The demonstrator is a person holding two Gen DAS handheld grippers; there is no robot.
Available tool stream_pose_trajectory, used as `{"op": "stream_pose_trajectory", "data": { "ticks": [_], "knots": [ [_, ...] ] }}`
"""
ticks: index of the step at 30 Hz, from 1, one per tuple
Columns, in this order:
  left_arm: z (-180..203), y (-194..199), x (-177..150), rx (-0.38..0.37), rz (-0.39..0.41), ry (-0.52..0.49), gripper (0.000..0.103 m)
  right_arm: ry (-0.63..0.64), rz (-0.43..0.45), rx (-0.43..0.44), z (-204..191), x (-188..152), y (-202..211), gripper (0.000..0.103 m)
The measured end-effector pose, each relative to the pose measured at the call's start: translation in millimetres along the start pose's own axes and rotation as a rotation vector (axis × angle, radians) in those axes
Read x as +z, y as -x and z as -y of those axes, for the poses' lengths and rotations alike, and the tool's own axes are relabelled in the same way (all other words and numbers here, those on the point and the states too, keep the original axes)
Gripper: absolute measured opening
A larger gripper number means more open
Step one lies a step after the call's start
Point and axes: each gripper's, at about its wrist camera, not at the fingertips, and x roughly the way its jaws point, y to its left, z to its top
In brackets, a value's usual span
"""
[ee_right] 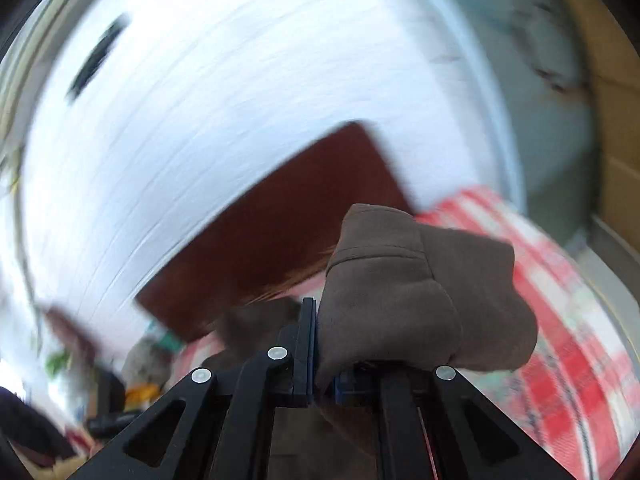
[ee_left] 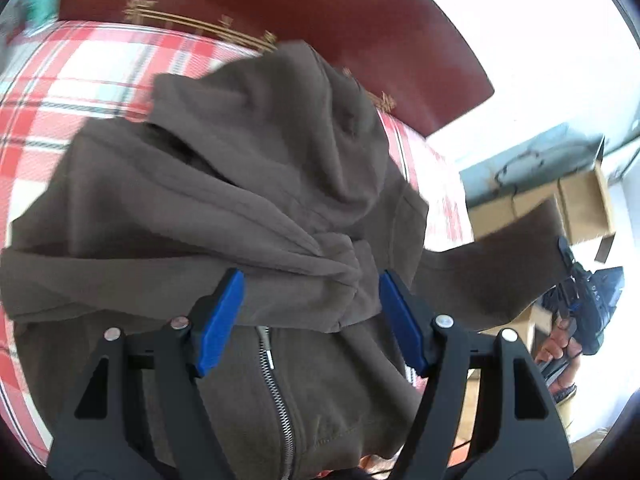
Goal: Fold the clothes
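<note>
A brown zip-up hoodie (ee_left: 248, 200) lies crumpled on a bed with a red and white plaid cover (ee_left: 80, 80). Its hood bunches at the top and its zipper (ee_left: 276, 380) runs down between my fingers. My left gripper (ee_left: 312, 312) is open just above the folded sleeve, its blue pads on either side of the cloth. My right gripper (ee_right: 320, 344) is shut on the hoodie's other sleeve (ee_right: 412, 292) and holds its cuff end up off the bed. That gripper and the lifted sleeve (ee_left: 500, 272) also show at the right of the left wrist view.
A dark red headboard (ee_left: 320, 20) stands behind the bed against a white wall. Cardboard boxes (ee_left: 560, 204) and a grey-green cabinet sit to the right of the bed. The right wrist view is motion blurred.
</note>
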Motion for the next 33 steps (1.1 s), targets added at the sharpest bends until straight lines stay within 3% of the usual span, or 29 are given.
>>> {"op": "stream_pose_trajectory", "data": {
  "ticks": [3, 6, 10, 13, 14, 16, 17, 20, 22, 23, 24, 25, 27, 31, 33],
  "knots": [
    [-23, 25, -1, 0.002, 0.049, 0.042, 0.071, 0.219, -0.063, 0.068, -87, -11, -46, 0.007],
    [-50, 46, -2, 0.027, 0.09, 0.086, 0.071, 0.403, -0.166, 0.119, -167, -46, -107, 0.007],
    [-81, 57, -4, 0.062, 0.105, 0.121, 0.071, 0.723, -0.335, 0.131, -259, -137, -178, 0.007],
    [-104, 65, -6, 0.088, 0.115, 0.146, 0.071, 0.926, -0.448, 0.064, -288, -206, -226, 0.011],
    [-111, 68, -6, 0.097, 0.118, 0.155, 0.071, 0.998, -0.494, 0.029, -291, -229, -236, 0.022],
    [-119, 66, -6, 0.098, 0.108, 0.154, 0.071, 1.116, -0.575, -0.033, -294, -266, -248, 0.029],
    [-121, 65, -6, 0.101, 0.104, 0.149, 0.071, 1.178, -0.582, -0.054, -298, -277, -247, 0.04],
    [-122, 58, -3, 0.087, 0.09, 0.12, 0.071, 1.342, -0.574, -0.088, -309, -295, -229, 0.05],
    [-121, 53, 0, 0.07, 0.082, 0.101, 0.071, 1.375, -0.589, -0.046, -309, -290, -204, 0.058],
    [-120, 50, 3, 0.065, 0.076, 0.091, 0.071, 1.35, -0.609, -0.015, -305, -284, -193, 0.06],
    [-118, 46, 5, 0.061, 0.069, 0.081, 0.071, 1.3, -0.634, 0.02, -301, -277, -183, 0.073],
    [-117, 42, 8, 0.058, 0.062, 0.071, 0.071, 1.212, -0.662, 0.041, -292, -267, -177, 0.078],
    [-114, 38, 10, 0.055, 0.054, 0.054, 0.071, 0.986, -0.717, 0.061, -268, -242, -169, 0.078],
    [-112, 31, 12, 0.045, 0.039, 0.039, 0.071, 0.31, -0.717, 0.136, -193, -180, -185, 0.078],
    [-112, 30, 11, 0.042, 0.035, 0.042, 0.071, 0.068, -0.682, 0.168, -166, -165, -204, 0.078]
  ]
}}
